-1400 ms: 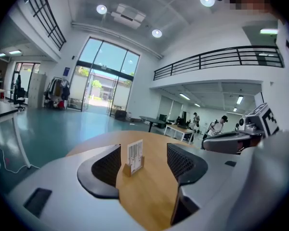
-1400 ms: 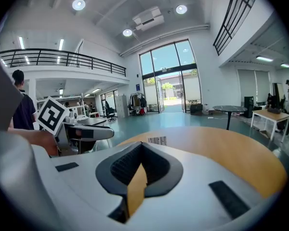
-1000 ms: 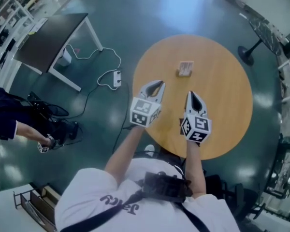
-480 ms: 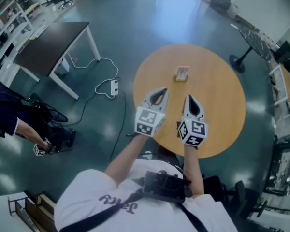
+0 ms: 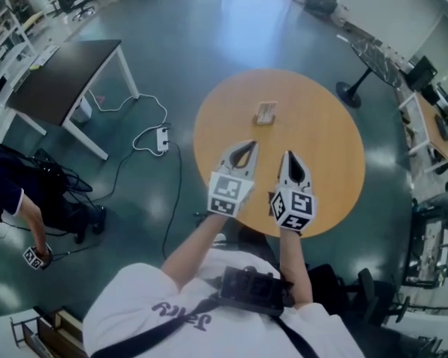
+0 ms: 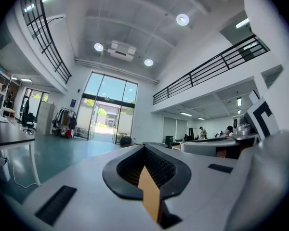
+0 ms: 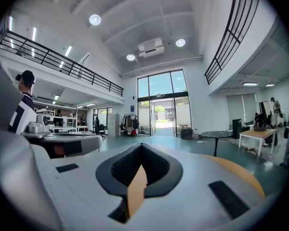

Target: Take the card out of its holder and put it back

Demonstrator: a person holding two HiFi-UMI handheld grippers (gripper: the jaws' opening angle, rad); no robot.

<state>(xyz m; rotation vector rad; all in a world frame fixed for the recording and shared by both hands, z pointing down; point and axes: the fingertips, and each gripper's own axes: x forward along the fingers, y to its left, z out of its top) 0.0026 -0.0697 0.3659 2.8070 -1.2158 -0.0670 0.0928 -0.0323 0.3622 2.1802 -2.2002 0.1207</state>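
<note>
Head view shows left gripper (image 5: pixel 246 148) and right gripper (image 5: pixel 288 157) closed, empty, short of what may be the card holder (image 5: pixel 266 112).

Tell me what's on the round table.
Only the card holder, on the far half, contents too small to tell. Left claw and right claw cover some near tabletop.

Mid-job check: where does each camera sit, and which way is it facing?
Head view: on the person's head, looking steeply down at the table and card holder; shows both arms, left gripper, right gripper.
Left gripper view: on the left gripper, facing level at the doors; shows its shut jaws, right gripper at right.
Right gripper view: on the right gripper, facing level at those doors; shows its shut jaws, table edge at right.
Shared: both gripper views see the doors; head and right gripper views see the table.
</note>
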